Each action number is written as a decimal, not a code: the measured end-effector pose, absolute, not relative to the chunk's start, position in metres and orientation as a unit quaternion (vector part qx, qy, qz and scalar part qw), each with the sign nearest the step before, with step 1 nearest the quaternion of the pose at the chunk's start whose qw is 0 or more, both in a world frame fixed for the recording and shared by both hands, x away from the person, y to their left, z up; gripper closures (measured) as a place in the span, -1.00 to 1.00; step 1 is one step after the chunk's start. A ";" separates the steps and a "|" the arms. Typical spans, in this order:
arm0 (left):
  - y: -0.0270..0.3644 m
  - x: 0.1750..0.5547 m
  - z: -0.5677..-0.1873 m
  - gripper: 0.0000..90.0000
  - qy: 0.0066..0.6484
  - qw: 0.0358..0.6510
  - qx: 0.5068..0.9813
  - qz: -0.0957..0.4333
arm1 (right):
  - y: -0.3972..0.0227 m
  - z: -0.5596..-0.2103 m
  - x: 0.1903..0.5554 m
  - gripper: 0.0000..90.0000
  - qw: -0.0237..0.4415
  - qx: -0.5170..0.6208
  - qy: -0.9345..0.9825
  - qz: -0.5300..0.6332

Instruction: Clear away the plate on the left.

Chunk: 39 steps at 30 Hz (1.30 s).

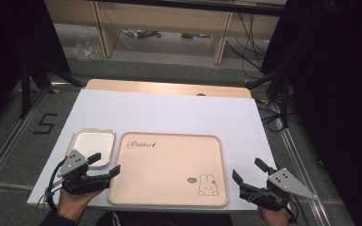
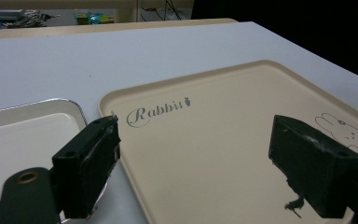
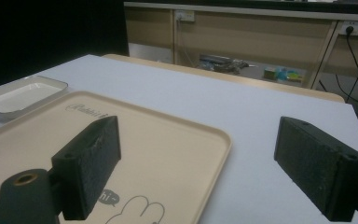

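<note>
Two grippers, left (image 1: 106, 164) and right (image 1: 247, 171), jaws released, flank one beige tray (image 1: 169, 197) beside one white dish (image 1: 92, 142)

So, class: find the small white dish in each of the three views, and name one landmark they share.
High view: dish, left of the tray.
Left gripper view: lower left, behind the claw.
Right gripper view: far left.
Shared landmark: the tray's "Rabbit" lettering.

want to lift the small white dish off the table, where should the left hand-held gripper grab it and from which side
Probably the raised metal rim of the small white dish, on its near edge. The dish lies flat and shallow, so only the thin lip offers a pinch. The left hand-held gripper hovers open just beside that near right corner; come in low from the person's side, one jaw inside the rim, one outside.
</note>
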<state>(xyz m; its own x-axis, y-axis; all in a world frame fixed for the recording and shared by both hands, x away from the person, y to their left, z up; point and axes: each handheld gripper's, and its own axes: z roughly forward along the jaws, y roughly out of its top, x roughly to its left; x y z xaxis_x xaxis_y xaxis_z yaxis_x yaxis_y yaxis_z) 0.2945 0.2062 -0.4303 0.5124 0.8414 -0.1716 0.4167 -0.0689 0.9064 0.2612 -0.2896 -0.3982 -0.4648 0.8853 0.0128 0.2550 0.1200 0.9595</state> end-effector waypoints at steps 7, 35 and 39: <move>0.205 0.296 -0.431 -0.64 0.449 0.512 0.705 0.202 | -0.290 -0.398 0.261 -0.66 0.308 0.422 0.685 0.508; 0.219 0.334 -0.437 -0.63 0.483 0.465 0.705 0.231 | -0.290 -0.398 0.261 -0.66 0.310 0.418 0.684 0.512; 0.232 0.348 -0.443 -0.62 0.513 0.445 0.695 0.237 | -0.290 -0.398 0.260 -0.66 0.309 0.418 0.686 0.510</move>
